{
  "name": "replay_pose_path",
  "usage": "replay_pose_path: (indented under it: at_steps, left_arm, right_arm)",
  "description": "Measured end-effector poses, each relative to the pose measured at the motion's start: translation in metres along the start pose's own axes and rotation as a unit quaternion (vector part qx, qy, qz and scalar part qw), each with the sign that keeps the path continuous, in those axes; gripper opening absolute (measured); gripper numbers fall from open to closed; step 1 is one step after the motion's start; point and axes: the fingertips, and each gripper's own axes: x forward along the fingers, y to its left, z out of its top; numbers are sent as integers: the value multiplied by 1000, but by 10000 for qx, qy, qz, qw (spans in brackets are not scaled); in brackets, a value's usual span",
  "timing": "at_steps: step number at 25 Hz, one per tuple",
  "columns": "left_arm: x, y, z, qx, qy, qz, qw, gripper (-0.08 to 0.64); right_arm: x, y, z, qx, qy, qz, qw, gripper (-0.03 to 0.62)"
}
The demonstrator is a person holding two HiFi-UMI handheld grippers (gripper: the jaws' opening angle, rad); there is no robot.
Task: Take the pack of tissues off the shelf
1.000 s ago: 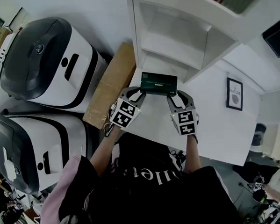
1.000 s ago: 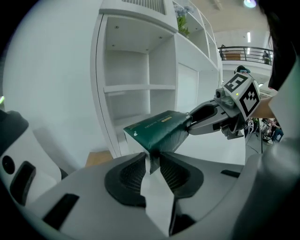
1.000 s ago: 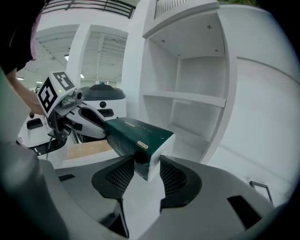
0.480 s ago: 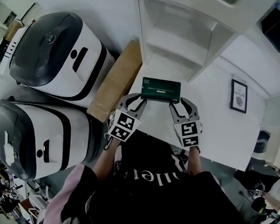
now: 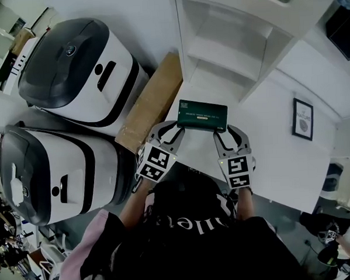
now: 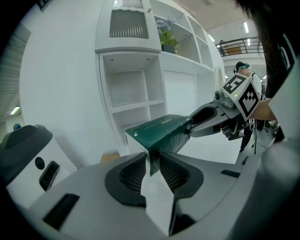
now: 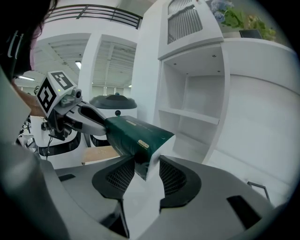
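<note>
A dark green pack of tissues hangs in the air in front of the white shelf unit, clear of its lower compartment. My left gripper is shut on the pack's left end and my right gripper on its right end. In the left gripper view the pack has its end flap pinched between the pads of my left gripper, with the right gripper at the far end. In the right gripper view the pack has its end wedged in my right gripper.
Two large white-and-grey machines stand to the left. A cardboard box leans between them and the shelf. A framed picture hangs on the white wall to the right. A plant sits on an upper shelf.
Both grippers have drawn the pack out of the shelf's lower opening and back toward me. The grip on each end is unchanged.
</note>
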Motion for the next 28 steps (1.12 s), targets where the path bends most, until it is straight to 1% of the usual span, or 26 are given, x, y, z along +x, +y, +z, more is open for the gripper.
replay_pose_path:
  at_steps: [5,9,14,19,24,28]
  left_arm:
    - [-24,3,-5,63,-113,5,9999,103]
    - [-55,5,-14,159,-221,-25,9996,103]
    - [-103,3,-31,251,-399,-77,9989,103]
    - [-160,-7,-59,272,-512,-159,9982,103]
    - [-214,-24,-89,315,-599,-232,9974,103]
    - [-246,-40,-104,398,-615,-279,9969,103]
  right_arm:
    - [-8,22,8,-8,-22,-61,10000,190]
    - [-17,53,14,17,-26,-146,9999,189]
    - [-37,103,19,84,-33,-274,9996,189]
    - [-64,163,19,6,-20,-392,9992,189]
    - [-94,223,11,74,11,-538,9985,189]
    - [-115,256,3,112,96,-588,9982,187]
